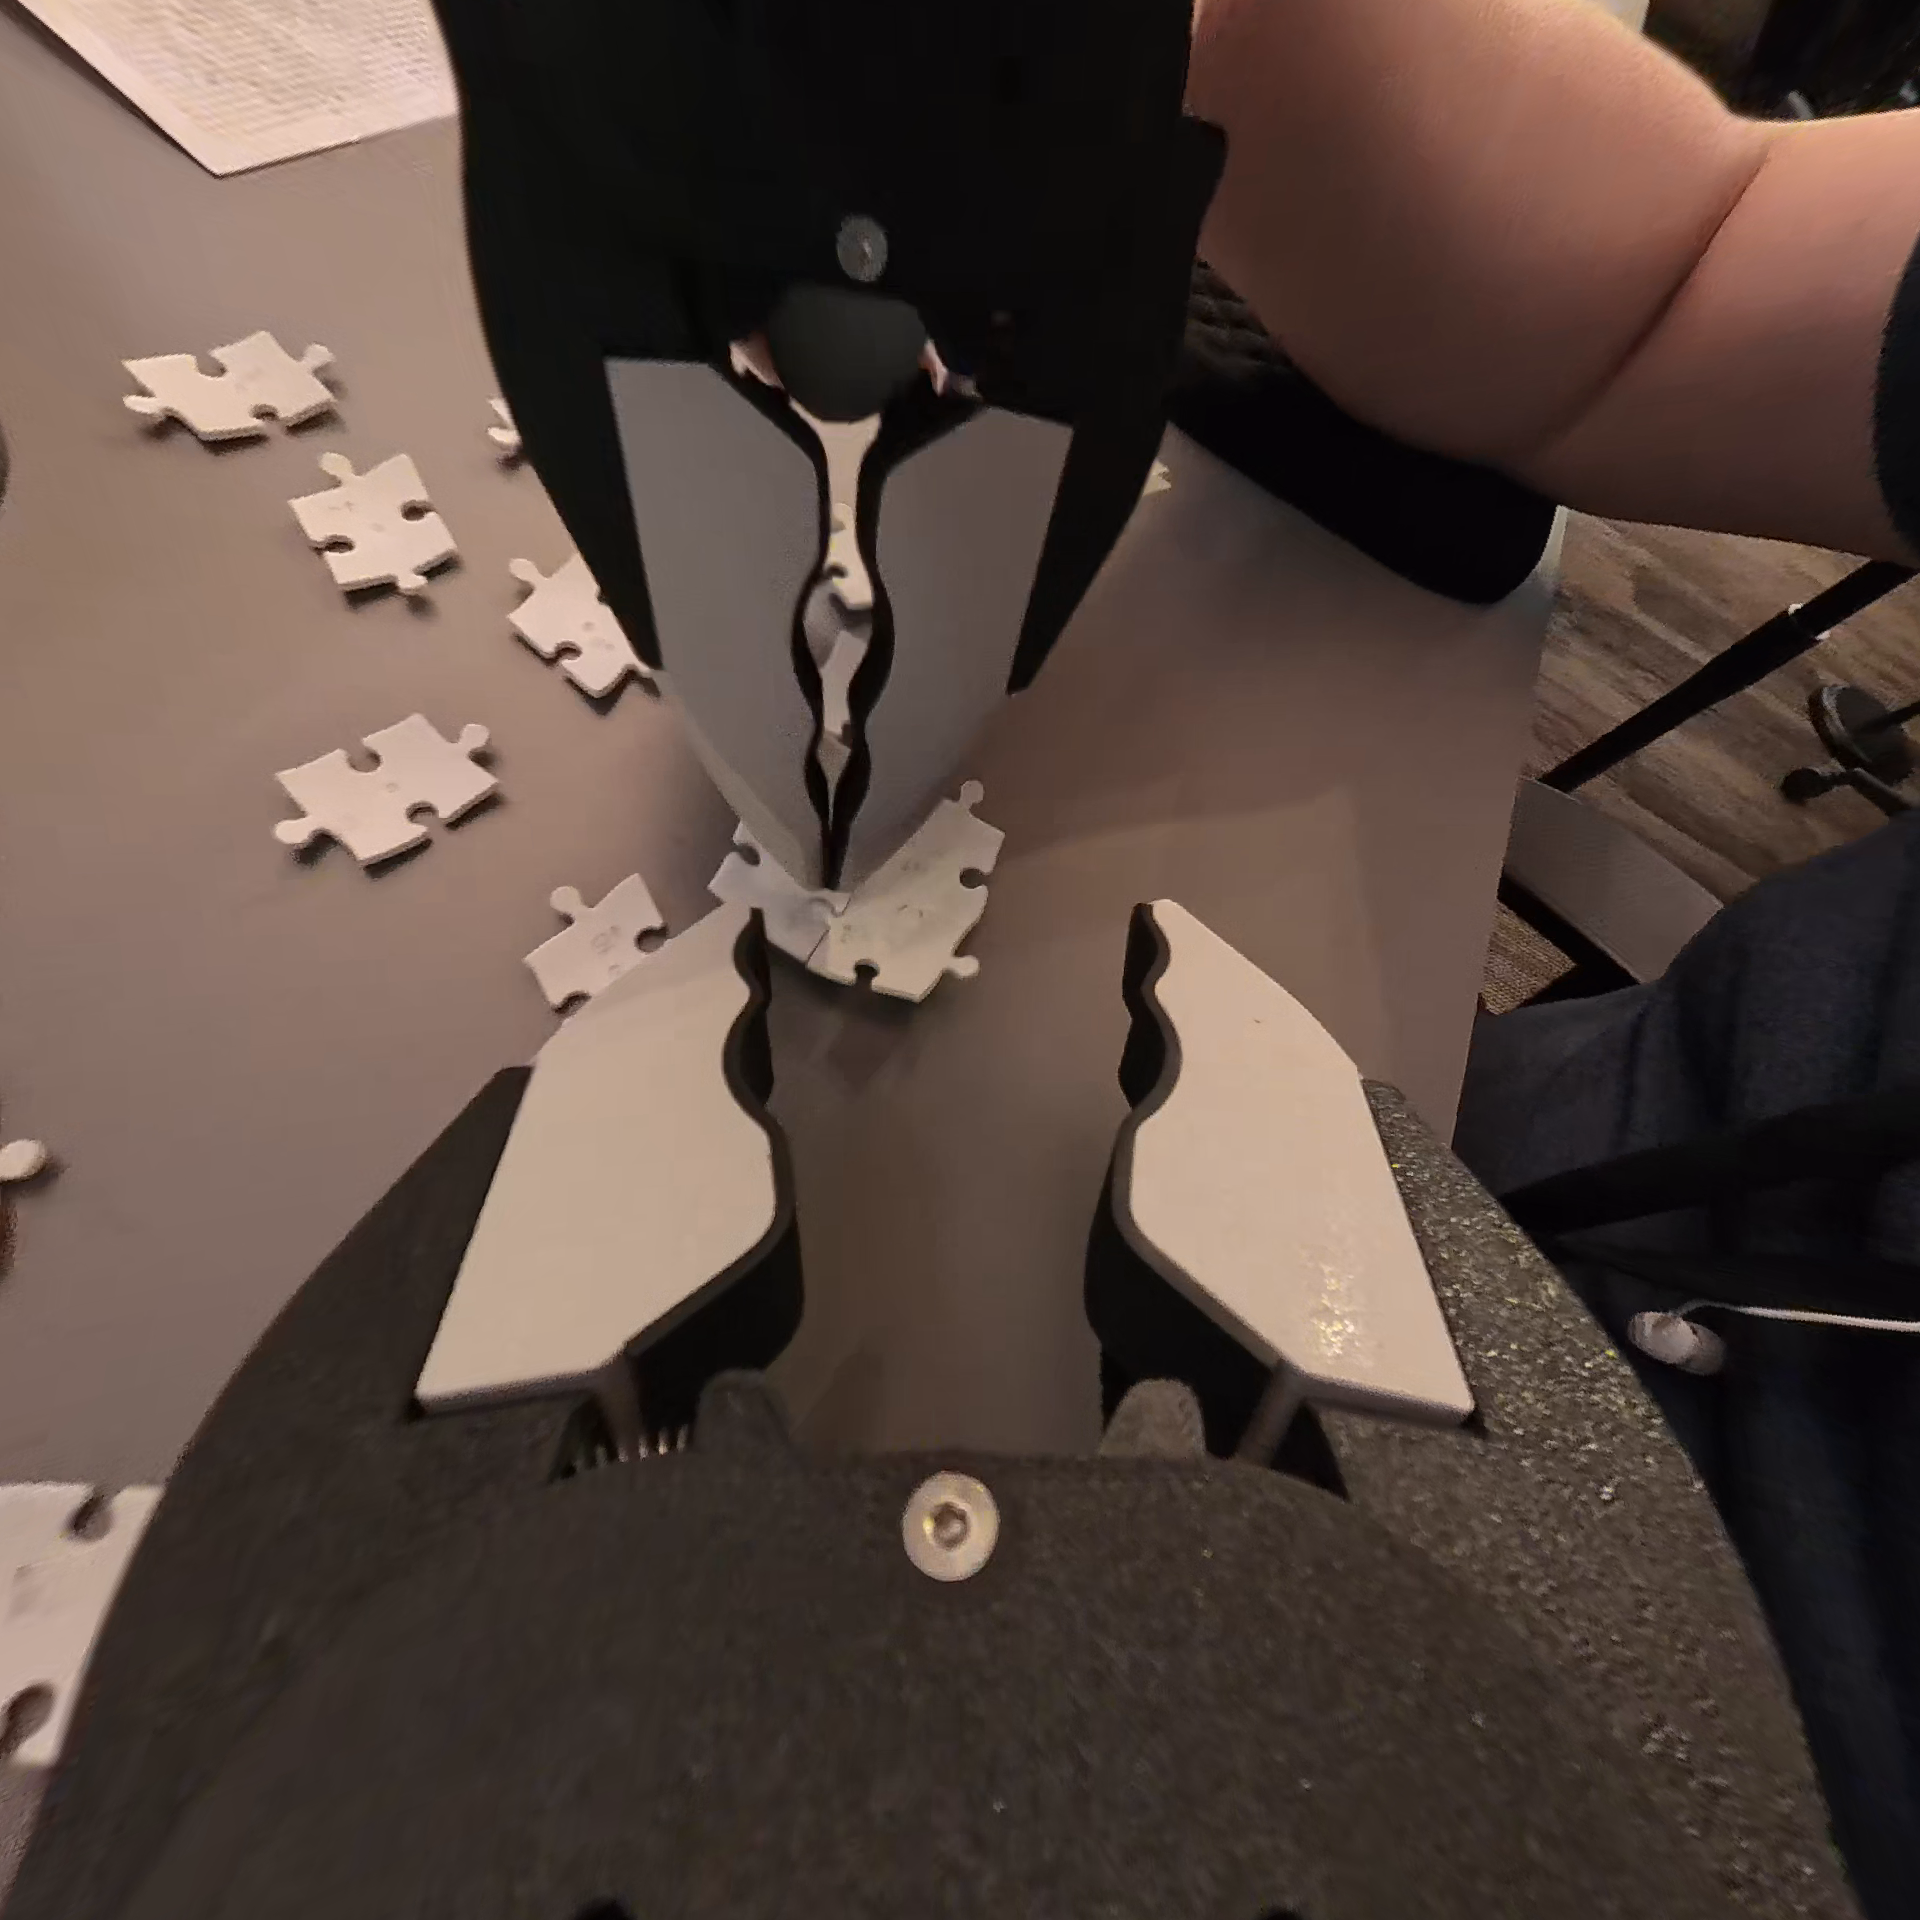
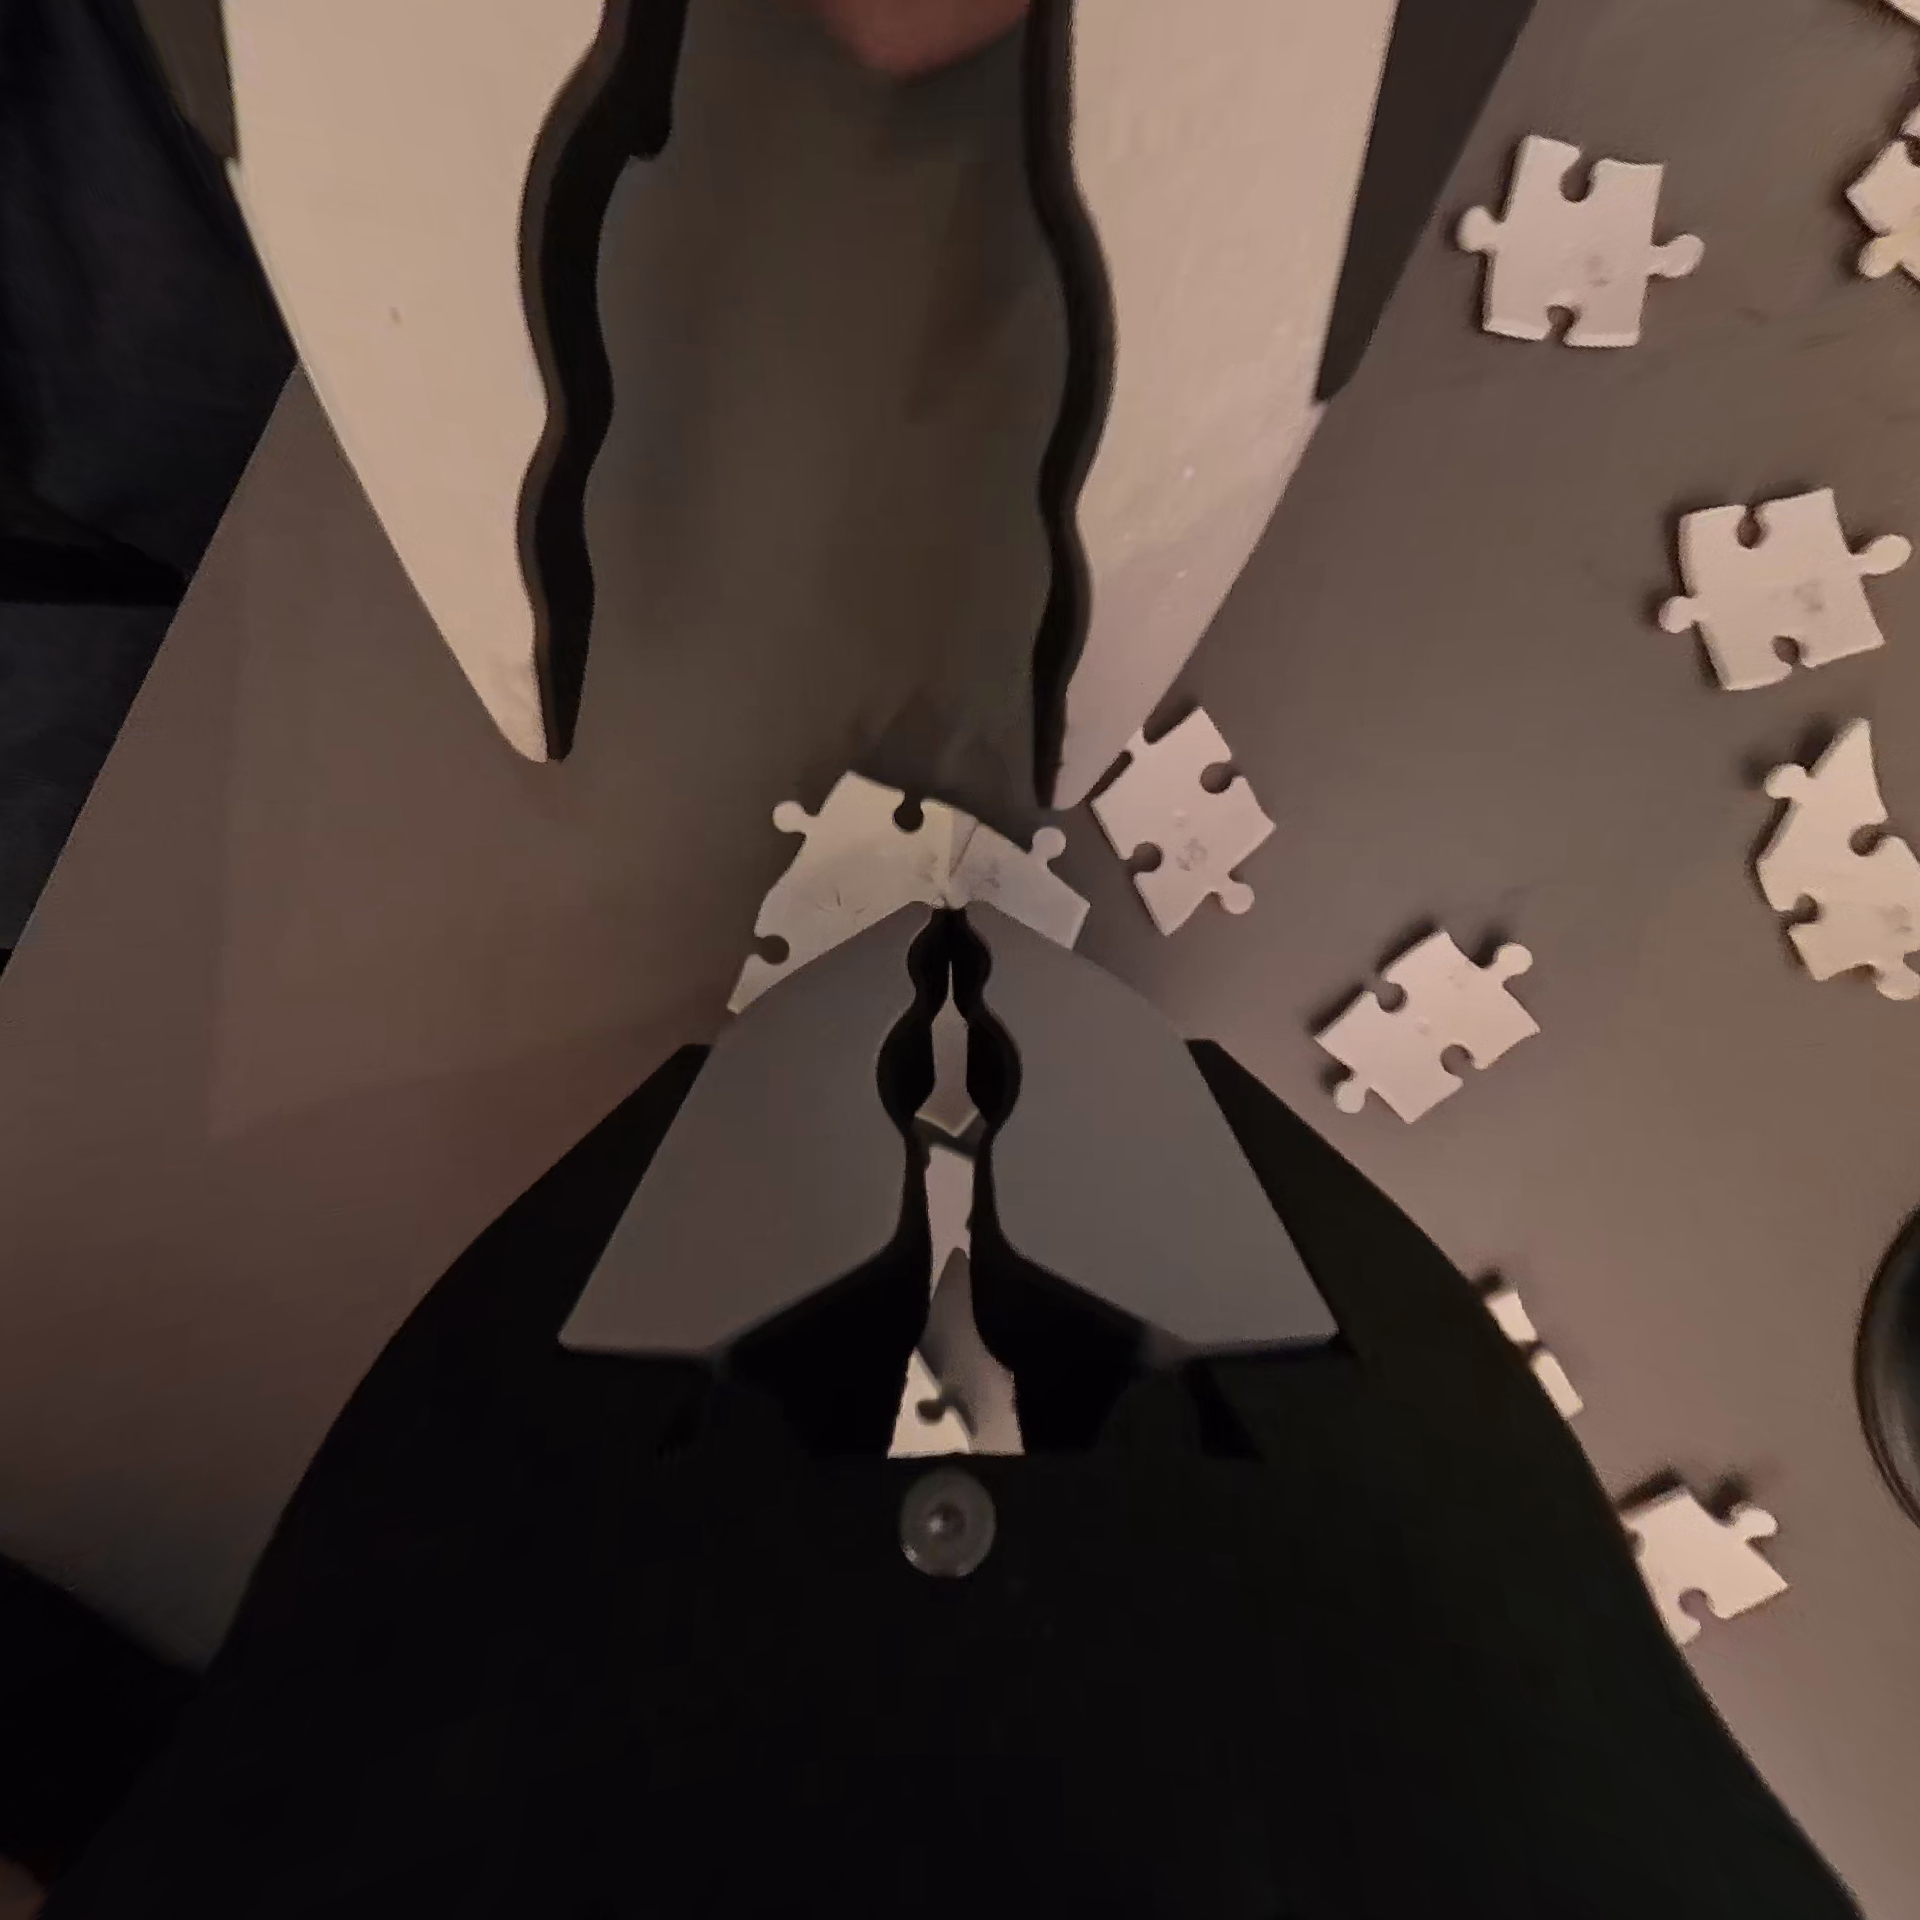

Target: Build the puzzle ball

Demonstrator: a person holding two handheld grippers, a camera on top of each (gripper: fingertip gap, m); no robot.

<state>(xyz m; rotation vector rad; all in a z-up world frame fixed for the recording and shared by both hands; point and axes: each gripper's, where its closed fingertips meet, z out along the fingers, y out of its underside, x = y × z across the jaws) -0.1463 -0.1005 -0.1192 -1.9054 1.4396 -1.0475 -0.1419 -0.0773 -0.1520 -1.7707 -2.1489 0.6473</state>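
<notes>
Small white curved puzzle pieces lie on a grey table (image 1: 187, 987). A small cluster of joined pieces (image 1: 914, 914) sits in the middle, slightly tented; it also shows in the right wrist view (image 2: 873, 873). My right gripper (image 2: 945, 920) is shut, its tips touching the cluster's central seam; in the left wrist view it (image 1: 831, 878) comes down from above. My left gripper (image 1: 945, 925) is open and empty, just short of the cluster, with one finger (image 2: 520, 623) on each side in the right wrist view.
Several loose pieces (image 1: 384, 790) lie to the left, shown on the right in the right wrist view (image 2: 1429, 1023). A printed paper sheet (image 1: 260, 73) lies far left. The table edge (image 1: 1496, 831) is at the right. A person's forearm (image 1: 1507, 260) is above it. A dark round object (image 2: 1901, 1340) sits right. My right fingertips sit around 4 cm from my left ones. Left tips and right tips are each some 20 cm from the dark round object (image 2: 1901, 1340).
</notes>
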